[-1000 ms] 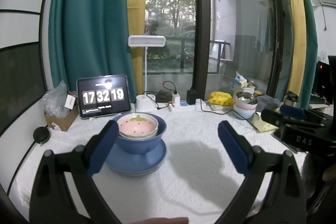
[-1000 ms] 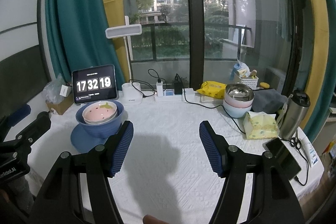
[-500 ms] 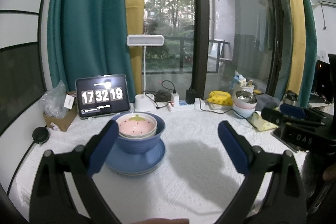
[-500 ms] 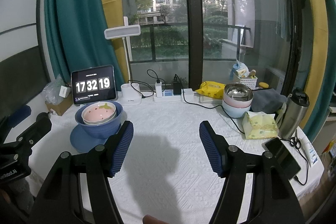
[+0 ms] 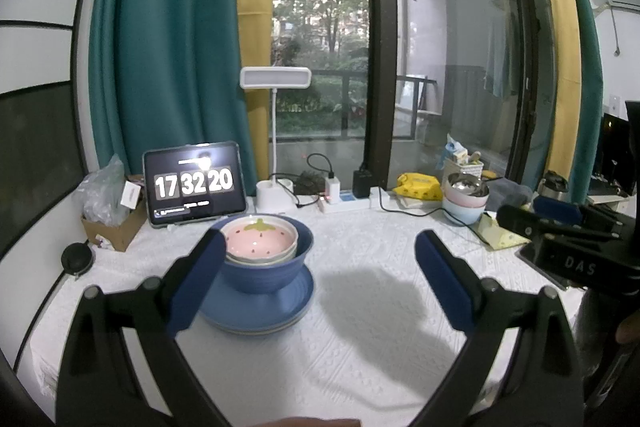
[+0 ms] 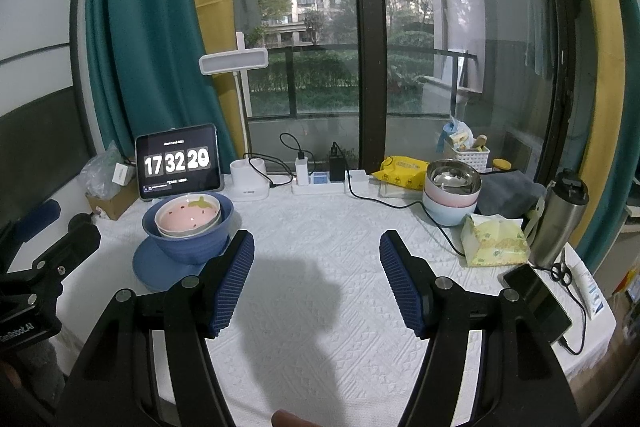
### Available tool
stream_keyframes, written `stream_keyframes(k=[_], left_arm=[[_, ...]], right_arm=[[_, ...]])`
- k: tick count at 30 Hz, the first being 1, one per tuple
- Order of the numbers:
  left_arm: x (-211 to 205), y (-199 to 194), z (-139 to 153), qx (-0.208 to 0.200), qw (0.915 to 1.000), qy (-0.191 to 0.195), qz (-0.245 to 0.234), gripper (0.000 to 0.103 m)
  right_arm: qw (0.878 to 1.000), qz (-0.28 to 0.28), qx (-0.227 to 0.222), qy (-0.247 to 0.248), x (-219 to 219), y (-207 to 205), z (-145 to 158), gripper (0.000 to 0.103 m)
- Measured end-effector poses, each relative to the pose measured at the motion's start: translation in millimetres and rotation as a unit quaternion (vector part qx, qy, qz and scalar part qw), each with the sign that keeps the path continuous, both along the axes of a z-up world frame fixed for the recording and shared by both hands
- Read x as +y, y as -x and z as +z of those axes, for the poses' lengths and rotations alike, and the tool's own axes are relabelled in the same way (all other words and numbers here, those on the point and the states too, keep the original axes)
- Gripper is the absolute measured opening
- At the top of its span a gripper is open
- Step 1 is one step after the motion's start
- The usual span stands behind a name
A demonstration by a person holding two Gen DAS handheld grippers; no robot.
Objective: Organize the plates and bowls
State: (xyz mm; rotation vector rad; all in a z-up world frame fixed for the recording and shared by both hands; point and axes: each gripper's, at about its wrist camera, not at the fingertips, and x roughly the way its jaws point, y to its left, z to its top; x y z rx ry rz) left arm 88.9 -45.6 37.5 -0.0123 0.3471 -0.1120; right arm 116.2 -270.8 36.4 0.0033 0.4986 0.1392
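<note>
A stack stands on the white tablecloth at the left: a pink strawberry bowl (image 5: 260,241) nested in a blue bowl (image 5: 266,271), which rests on blue plates (image 5: 256,309). The right wrist view shows the same pink strawberry bowl (image 6: 188,215), blue bowl (image 6: 190,245) and blue plates (image 6: 154,269). My left gripper (image 5: 316,265) hangs open just in front of the stack, its left finger overlapping the bowls in view. Over the bare cloth to the right of the stack, my right gripper (image 6: 316,267) is open and holds nothing.
A second stack, a steel bowl on pink and pale blue bowls (image 6: 452,193), sits at the back right by a tissue pack (image 6: 494,241), a steel flask (image 6: 560,219) and a phone (image 6: 536,301). A tablet clock (image 5: 195,183), lamp base (image 5: 276,193) and power strip (image 6: 318,183) line the window edge.
Both grippers stay open and almost still. The views have shifted only slightly, and the clock has ticked from 17:32:19 to 17:32:20.
</note>
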Motion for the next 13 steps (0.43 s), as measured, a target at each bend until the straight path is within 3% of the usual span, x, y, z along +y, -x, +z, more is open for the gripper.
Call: stream_keyframes(k=[13], left_arm=[[-2.5, -0.2, -1.9, 0.0, 0.9999, -0.003, -0.012, 0.096]], right_arm=[[1.0, 0.001, 0.004, 0.0, -2.2, -1.5, -2.3, 0.069]])
